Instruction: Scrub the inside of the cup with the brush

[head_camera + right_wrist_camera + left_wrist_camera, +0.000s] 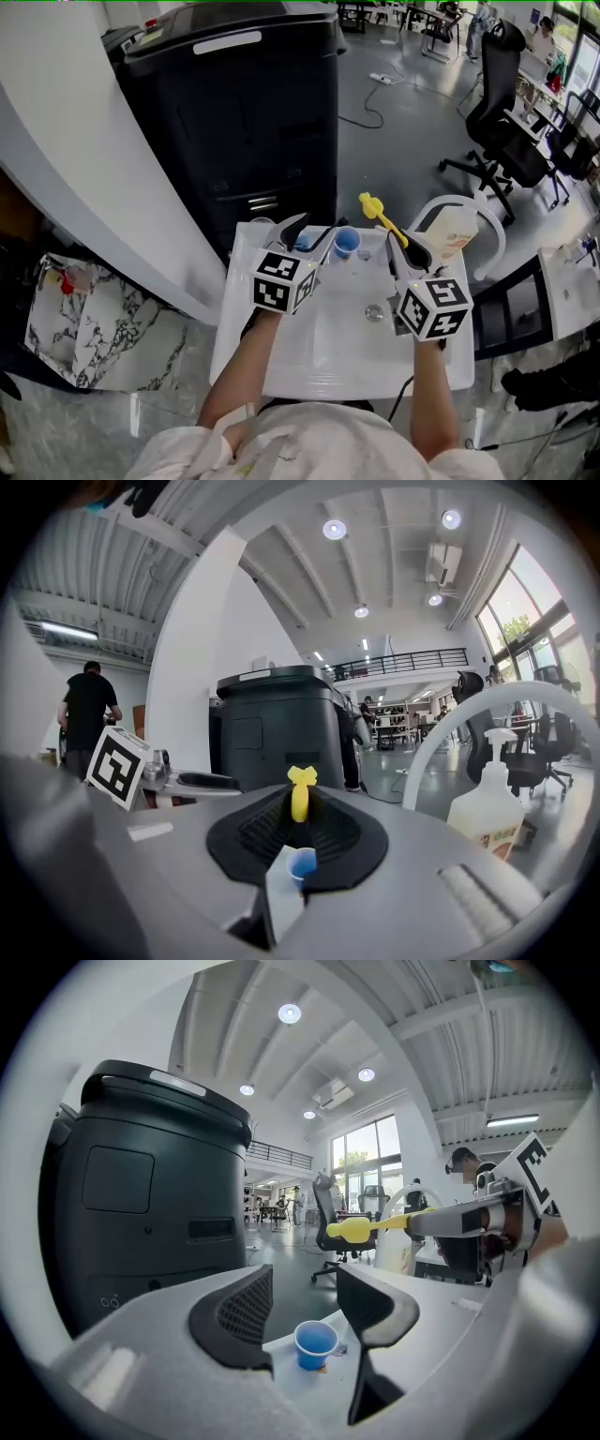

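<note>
the small blue cup (346,244) stands upright and open-mouthed near the far edge of a white sink (319,361), in the upper middle of the sink in the head view. the left gripper (312,234) sits just left of the cup there. in the left gripper view its two dark fingers (236,1318) are spread apart with nothing clamped. the cup shows low in the gap between them, further off and untouched by either finger.

the right gripper (412,255) is over the right side of the sink, with its fingers pressed onto the handle of a yellow brush (379,212). the brush head sticks out toward the upper left of the gripper, above and to the right of the cup, and is not in it. in the right gripper view the yellow shaft rises straight up out of the closed fingers at the centre of the frame, with the cup just below it.

a curved white tap (473,208) and a soap bottle (452,234) stand at the sink's right. a tall black bin (234,122) fills the upper left behind it.
</note>
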Tool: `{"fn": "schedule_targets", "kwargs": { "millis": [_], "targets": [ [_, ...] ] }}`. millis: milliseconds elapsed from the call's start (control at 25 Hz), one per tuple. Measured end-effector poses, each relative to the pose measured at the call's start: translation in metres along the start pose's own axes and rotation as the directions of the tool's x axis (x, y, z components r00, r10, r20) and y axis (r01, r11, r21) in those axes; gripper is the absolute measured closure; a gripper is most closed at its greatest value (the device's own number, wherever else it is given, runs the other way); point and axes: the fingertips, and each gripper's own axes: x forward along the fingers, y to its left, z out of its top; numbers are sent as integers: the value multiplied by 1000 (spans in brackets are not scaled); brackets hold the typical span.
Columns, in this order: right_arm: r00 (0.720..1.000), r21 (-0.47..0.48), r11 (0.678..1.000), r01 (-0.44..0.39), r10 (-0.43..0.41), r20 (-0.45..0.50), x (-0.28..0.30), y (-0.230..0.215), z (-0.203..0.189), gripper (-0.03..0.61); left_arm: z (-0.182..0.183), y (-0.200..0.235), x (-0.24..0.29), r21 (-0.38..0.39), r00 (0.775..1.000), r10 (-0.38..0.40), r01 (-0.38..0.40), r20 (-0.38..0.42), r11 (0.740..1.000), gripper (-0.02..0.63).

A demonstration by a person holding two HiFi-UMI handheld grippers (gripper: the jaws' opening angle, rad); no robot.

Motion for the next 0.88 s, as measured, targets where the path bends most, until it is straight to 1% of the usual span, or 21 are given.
{"fn": "schedule_targets", "kwargs": {
  "millis": [200,400,520,680,880],
  "targets": [
    [998,-10,998,-69,69,-3,0,-12,2,541,-1,-9,5,3,998,64,-64,1,998,392],
    [994,-16,994,-105,105,-1,-2,-17,4,541,3,-15,9,16,996,85,-85,26,996,385],
    [993,-23,993,-118,118,1,-3,-19,6,541,3,-20,12,21,996,81,-82,36,996,385],
    [993,-26,993,-115,115,0,-4,-22,5,541,-3,-27,22,25,997,57,-58,45,998,362],
    [994,-31,994,-105,105,-11,-3,-25,2,541,-22,-32,39,32,1000,14,-15,13,999,360]
  ]
}}
